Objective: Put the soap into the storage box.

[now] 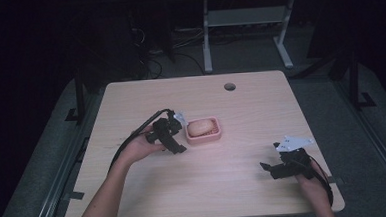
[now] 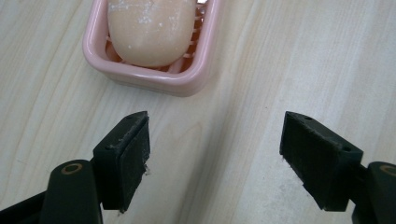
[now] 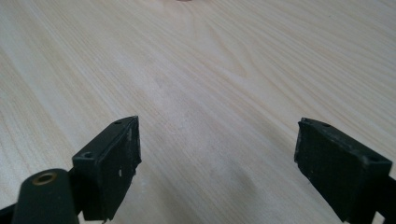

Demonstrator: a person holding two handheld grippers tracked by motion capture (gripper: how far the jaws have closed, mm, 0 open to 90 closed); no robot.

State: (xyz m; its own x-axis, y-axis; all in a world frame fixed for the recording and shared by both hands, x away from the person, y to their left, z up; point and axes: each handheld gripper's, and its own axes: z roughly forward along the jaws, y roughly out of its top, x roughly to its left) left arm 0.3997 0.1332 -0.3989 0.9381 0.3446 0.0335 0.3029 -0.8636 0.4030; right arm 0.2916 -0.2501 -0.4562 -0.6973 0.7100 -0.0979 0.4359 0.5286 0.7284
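We see one light wooden tabletop (image 1: pixel 244 161) with one round cable hole (image 1: pixel 230 86) near its far edge. On it, a little left of centre, sits one pink soap dish (image 1: pixel 217 133), and in that dish lies one pale peach bar of soap (image 1: pixel 200 127). We count two grippers. The left gripper (image 1: pixel 178 138) hangs just beside the dish's left side; in the left gripper view its jaws are spread wide over bare wood, with the dish (image 2: pixel 154 79) and soap (image 2: pixel 149 32) just ahead, apart from them. The right gripper (image 1: pixel 268 168) sits well apart near the tabletop's right front corner, jaws likewise spread, nothing between them.
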